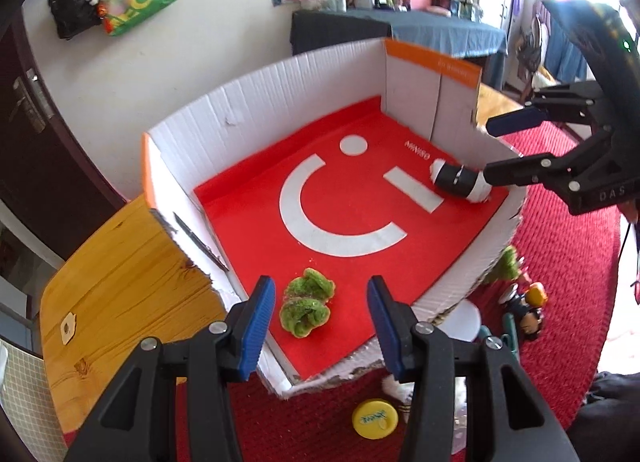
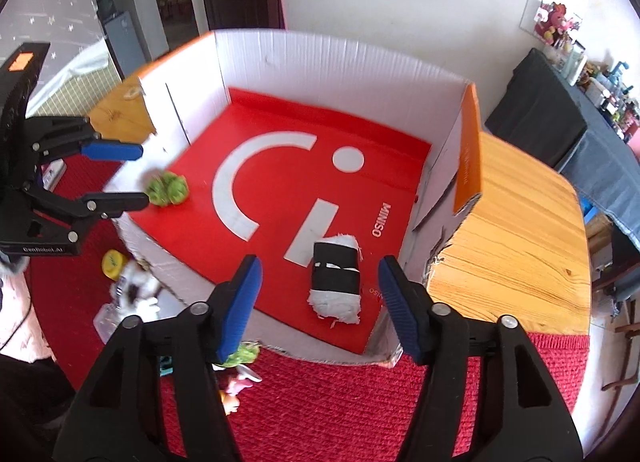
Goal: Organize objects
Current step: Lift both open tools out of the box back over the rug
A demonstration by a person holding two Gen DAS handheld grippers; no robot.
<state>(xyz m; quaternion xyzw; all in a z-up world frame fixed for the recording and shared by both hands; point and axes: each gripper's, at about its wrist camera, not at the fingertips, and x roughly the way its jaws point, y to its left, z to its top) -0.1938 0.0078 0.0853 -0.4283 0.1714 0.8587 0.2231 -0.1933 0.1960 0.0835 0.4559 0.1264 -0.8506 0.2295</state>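
Box [image 1: 224, 102], white cardboard with a red floor, sits on the red mat [image 1: 560, 254] and already holds two items. Green fuzzy ball [image 1: 306, 302] lies near its front wall, directly under the left gripper [image 1: 322, 322], whose claw is released and empty. Black-and-white roll [image 2: 335, 277] lies by the side wall beneath the right gripper [image 2: 320, 306], likewise released. Best lift both clear of the walls, then go for the yellow lid [image 1: 375, 418] outside.
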